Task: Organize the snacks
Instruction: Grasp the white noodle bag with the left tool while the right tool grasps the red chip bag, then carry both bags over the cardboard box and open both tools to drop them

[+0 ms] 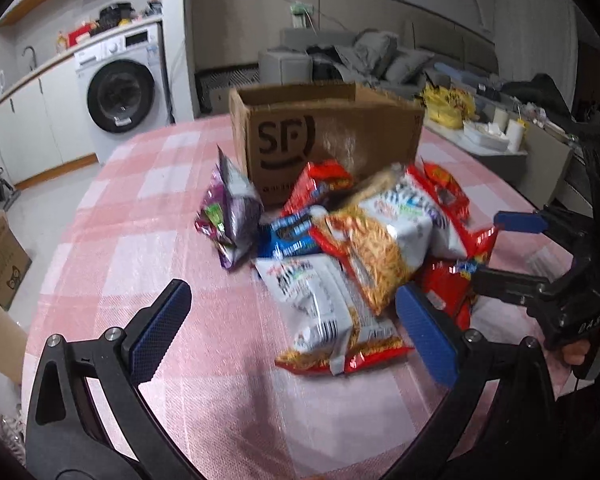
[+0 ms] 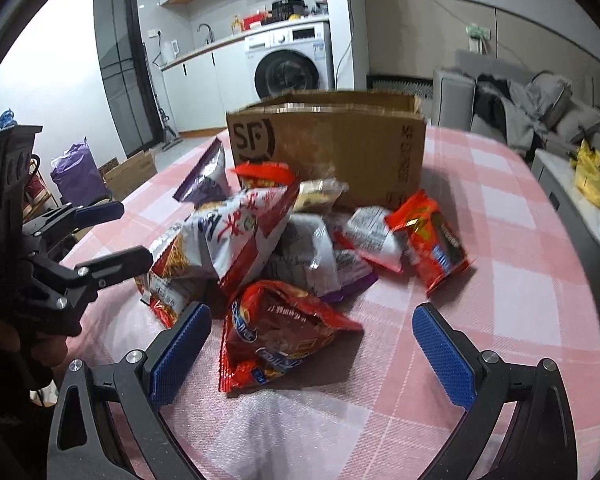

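Right wrist view: right gripper (image 2: 312, 354) gapes wide around a red snack bag (image 2: 278, 340), nearest of the pile before the cardboard box (image 2: 332, 152). Left gripper (image 1: 296, 324) is wide too. Closing comes next, probably.

The left hand-held gripper (image 1: 292, 320) hangs with its blue pads wide apart at the bottom of the frame, over a pink checked surface (image 1: 148, 216). A heap of snack bags (image 1: 360, 248) lies at centre, just before an open cardboard box (image 1: 324, 132). The right hand-held gripper (image 1: 496, 246) enters from the right edge, jaws apart.
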`<action>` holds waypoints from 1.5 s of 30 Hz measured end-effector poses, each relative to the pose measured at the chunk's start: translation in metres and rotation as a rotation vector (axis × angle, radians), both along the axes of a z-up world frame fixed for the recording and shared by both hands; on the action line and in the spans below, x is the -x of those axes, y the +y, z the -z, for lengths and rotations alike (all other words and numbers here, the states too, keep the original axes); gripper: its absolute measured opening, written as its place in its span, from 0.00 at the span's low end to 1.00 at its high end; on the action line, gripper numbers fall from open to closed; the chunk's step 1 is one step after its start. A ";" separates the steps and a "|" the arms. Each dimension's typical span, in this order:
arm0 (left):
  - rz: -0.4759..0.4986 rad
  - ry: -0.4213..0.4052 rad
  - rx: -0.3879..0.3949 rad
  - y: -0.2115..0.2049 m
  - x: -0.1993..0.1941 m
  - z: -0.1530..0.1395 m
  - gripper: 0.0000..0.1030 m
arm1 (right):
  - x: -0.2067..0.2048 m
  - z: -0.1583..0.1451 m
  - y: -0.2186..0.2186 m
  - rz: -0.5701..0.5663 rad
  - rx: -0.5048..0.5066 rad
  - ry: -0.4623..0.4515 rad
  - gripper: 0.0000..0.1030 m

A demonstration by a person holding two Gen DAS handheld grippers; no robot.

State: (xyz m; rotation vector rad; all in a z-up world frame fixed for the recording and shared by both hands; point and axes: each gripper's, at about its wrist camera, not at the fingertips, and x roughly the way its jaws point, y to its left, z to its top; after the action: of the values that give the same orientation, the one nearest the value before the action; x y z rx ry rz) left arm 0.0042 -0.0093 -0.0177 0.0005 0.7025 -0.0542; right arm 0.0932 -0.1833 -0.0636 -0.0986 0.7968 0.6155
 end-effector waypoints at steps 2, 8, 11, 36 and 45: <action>0.015 0.036 0.004 -0.001 -0.004 0.007 0.99 | -0.002 0.003 0.002 -0.004 -0.002 0.022 1.00; 0.004 0.104 -0.008 -0.004 -0.017 0.022 0.99 | -0.008 0.013 0.010 -0.001 0.026 0.076 1.00; 0.004 0.129 0.035 0.000 -0.025 0.029 0.98 | -0.009 0.016 0.015 -0.020 0.036 0.092 0.99; 0.084 0.167 0.135 -0.006 -0.055 0.042 0.44 | -0.005 0.017 0.006 -0.020 -0.006 0.117 0.34; 0.063 0.120 0.172 0.012 -0.028 0.027 0.44 | 0.012 0.008 -0.014 -0.011 -0.034 0.074 0.32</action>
State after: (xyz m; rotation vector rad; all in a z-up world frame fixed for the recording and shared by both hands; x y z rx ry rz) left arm 0.0327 0.0023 -0.0442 -0.1464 0.8164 -0.1756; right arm 0.0811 -0.1973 -0.0713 -0.0490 0.8575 0.6460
